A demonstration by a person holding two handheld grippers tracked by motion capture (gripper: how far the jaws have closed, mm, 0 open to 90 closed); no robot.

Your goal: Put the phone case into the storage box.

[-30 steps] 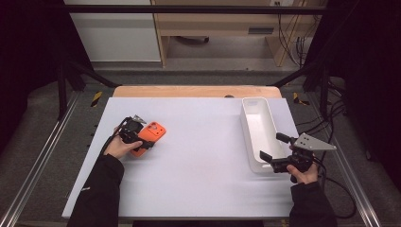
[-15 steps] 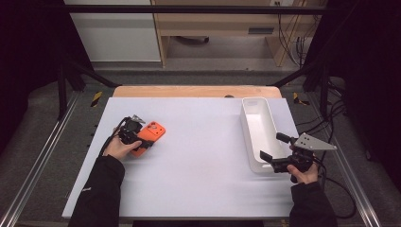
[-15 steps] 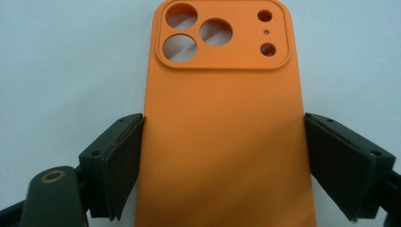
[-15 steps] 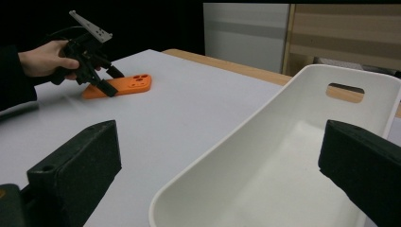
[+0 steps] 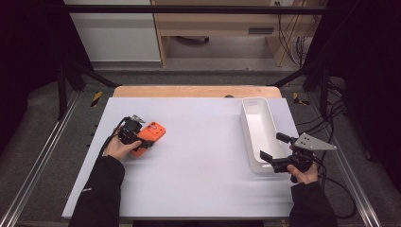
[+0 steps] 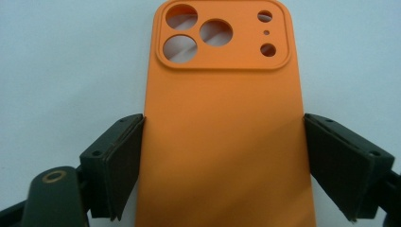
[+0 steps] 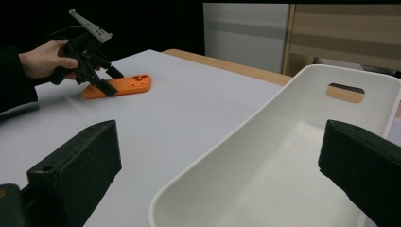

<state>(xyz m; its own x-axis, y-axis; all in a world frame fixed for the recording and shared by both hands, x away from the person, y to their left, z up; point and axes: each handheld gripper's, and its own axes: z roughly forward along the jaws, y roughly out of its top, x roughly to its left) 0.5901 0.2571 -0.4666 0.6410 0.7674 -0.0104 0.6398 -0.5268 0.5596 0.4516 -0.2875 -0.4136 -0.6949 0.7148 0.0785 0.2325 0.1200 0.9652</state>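
An orange phone case (image 6: 222,118) lies flat on the white table, back up with its camera cut-outs pointing away from my left gripper (image 6: 223,142). That gripper is shut on the case, one pad against each long edge. In the high view the case (image 5: 153,130) sits at the table's left, held by the left gripper (image 5: 143,137). My right gripper (image 5: 274,147) is open and holds nothing. Its jaws stand apart at the near end of a white tray (image 5: 257,123). From the right gripper view (image 7: 220,156) the tray's rim (image 7: 227,142) runs between the jaws.
The white tray (image 7: 302,142) is oblong with a handle slot in its far end, and nothing lies in it. A wooden strip (image 5: 194,91) runs along the table's far edge. Metal rails (image 5: 40,161) flank the table on both sides.
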